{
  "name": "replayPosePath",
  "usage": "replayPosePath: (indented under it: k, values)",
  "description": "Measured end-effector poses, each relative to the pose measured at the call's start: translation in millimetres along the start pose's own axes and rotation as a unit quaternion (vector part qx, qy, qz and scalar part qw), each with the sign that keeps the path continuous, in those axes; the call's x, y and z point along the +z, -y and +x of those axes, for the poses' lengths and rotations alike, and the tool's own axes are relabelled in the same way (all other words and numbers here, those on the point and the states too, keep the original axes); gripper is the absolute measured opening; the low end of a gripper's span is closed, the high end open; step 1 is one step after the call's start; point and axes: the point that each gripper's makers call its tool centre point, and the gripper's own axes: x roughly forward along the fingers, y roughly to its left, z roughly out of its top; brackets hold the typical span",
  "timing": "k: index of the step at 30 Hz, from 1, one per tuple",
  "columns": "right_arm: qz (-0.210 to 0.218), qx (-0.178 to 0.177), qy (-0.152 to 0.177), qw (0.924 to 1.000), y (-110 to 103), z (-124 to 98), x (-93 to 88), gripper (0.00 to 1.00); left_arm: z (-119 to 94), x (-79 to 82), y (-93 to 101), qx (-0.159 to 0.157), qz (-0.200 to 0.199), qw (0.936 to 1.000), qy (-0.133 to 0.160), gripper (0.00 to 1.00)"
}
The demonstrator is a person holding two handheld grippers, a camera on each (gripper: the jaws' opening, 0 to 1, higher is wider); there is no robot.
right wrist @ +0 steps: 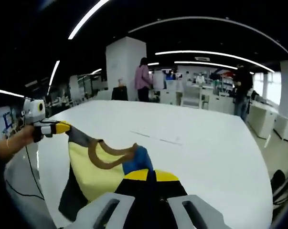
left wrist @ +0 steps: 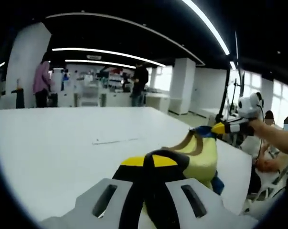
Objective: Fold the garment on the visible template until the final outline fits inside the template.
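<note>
A pale yellow garment (left wrist: pixel 201 157) with a brown neckline and dark and blue parts is stretched between my two grippers above the white table (left wrist: pixel 62 143). In the left gripper view, my left gripper (left wrist: pixel 151 161) is shut on one end of it, low in the picture. My right gripper (left wrist: pixel 219 128) comes in from the right, shut on the other end. In the right gripper view, my right gripper (right wrist: pixel 151 175) clamps the garment (right wrist: pixel 93 171), while the left gripper (right wrist: pixel 62 127) holds its far corner at the left. A faint template line (right wrist: pixel 155 137) lies on the table.
The table's far edge (left wrist: pixel 86 108) and right edge (left wrist: pixel 229 148) border an open office. A person in pink (right wrist: pixel 143 78) and a person in black (right wrist: pixel 241 90) stand at desks behind. A white pillar (right wrist: pixel 125 67) rises beyond the table. Seated people (left wrist: pixel 277 129) are off the right edge.
</note>
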Motion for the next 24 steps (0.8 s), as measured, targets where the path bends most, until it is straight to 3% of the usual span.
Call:
replayPosePath:
  k: [6,10,19,24]
  values:
    - [0.000,-0.013,0.017,0.9998,7,23,13.6,0.00,21,11.5,-23.4,0.038,-0.011,0.9990,0.022,0.00]
    - [0.001,-0.028,0.024,0.9993,14,40,16.4,0.00,39,10.1,-43.2,0.071,-0.021,0.9970,0.023,0.00]
    - [0.029,-0.075,0.015,0.9966,48,96,-0.3,0.00,86,-18.1,-81.6,0.120,-0.025,0.9925,-0.006,0.00]
    - [0.027,-0.090,-0.001,0.9956,61,122,-13.1,0.00,106,-36.0,-92.1,0.126,-0.017,0.9915,-0.029,0.00]
